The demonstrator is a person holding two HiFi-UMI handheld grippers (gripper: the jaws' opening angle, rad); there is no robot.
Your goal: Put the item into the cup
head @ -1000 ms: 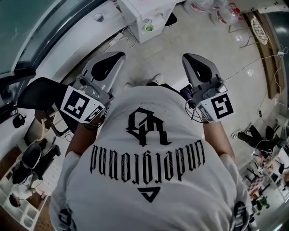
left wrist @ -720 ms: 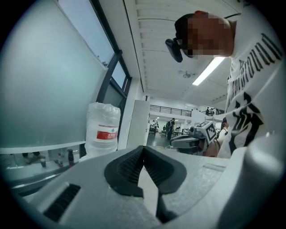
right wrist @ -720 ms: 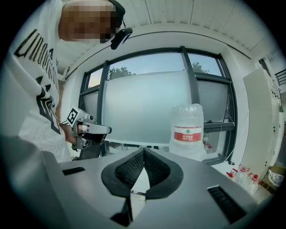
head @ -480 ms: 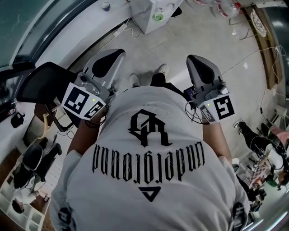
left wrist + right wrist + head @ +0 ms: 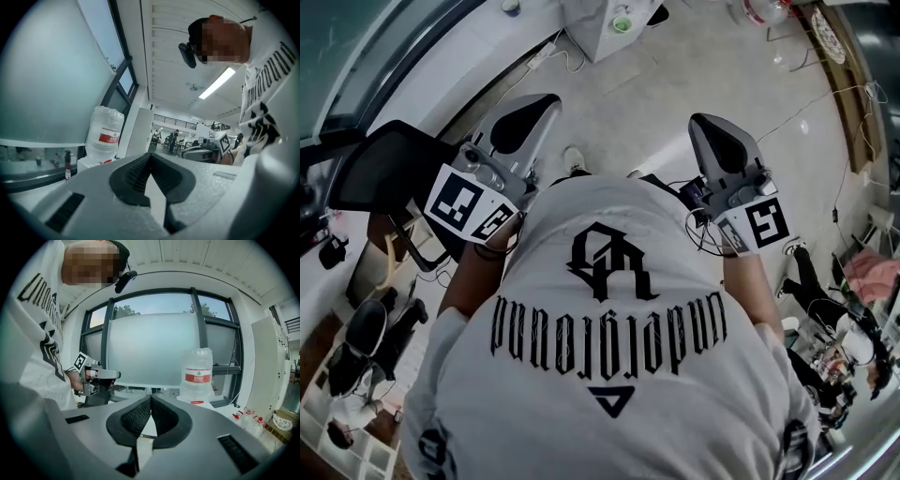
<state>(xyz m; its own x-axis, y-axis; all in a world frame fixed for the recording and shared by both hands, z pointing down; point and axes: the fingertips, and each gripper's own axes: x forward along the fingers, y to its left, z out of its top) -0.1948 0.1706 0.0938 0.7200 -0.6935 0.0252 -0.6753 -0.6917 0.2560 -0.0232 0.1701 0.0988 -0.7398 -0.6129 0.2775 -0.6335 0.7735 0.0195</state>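
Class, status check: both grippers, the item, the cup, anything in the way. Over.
Left gripper shut, empty. Right gripper shut, empty. Item and cup not in sight. Nothing in the way seen.

There are 2 grippers [image 5: 531, 120] [image 5: 712, 136] (held by 1 person [image 5: 609, 366]), 1 big water jug [image 5: 197, 373] and 1 green cup [image 5: 622, 23].

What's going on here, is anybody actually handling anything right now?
Not at the moment. A person in a white T-shirt holds the left hand-held gripper and the right hand-held gripper up in front of the chest. Both have their jaws together with nothing between them. No cup or item is near either one. A large water bottle stands by the window.
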